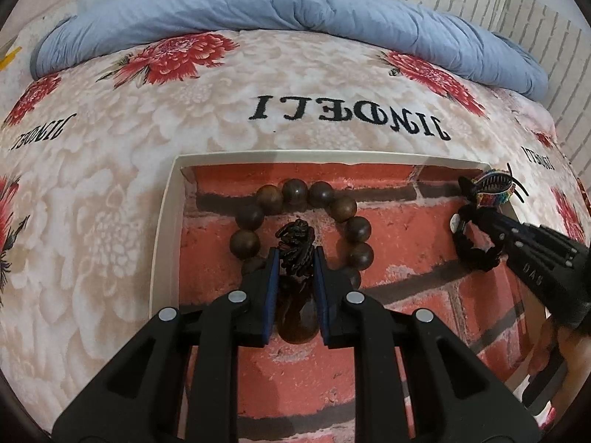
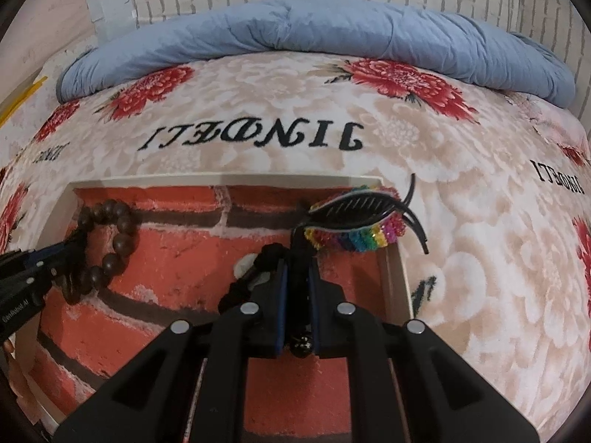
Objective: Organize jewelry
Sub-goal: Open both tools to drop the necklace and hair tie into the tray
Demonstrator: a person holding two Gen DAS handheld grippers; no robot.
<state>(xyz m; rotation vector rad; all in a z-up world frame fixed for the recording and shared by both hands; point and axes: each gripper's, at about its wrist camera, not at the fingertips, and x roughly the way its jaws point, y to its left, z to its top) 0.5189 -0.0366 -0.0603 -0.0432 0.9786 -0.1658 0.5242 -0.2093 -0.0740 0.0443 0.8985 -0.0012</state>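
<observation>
At six o'clock of the brown wooden bead bracelet (image 1: 299, 229) in the brick-lined white tray (image 1: 166, 229), keep left gripper (image 1: 295, 269) clamped on its black tassel (image 1: 295, 247), lower gently; right gripper (image 2: 297, 284), clamped on rainbow-trimmed black hair claw (image 2: 354, 217) at tray's one o'clock, seat fully inside.

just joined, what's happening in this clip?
A person with two handheld grippers is sorting jewelry in a shallow white-rimmed tray lined with red brick-pattern paper, on a floral bedspread. The left gripper is closed on the black tassel of a brown wooden bead bracelet lying in the tray. The right gripper grips a black hair claw with rainbow sequin trim at the tray's far right corner, above a black beaded bracelet.
</observation>
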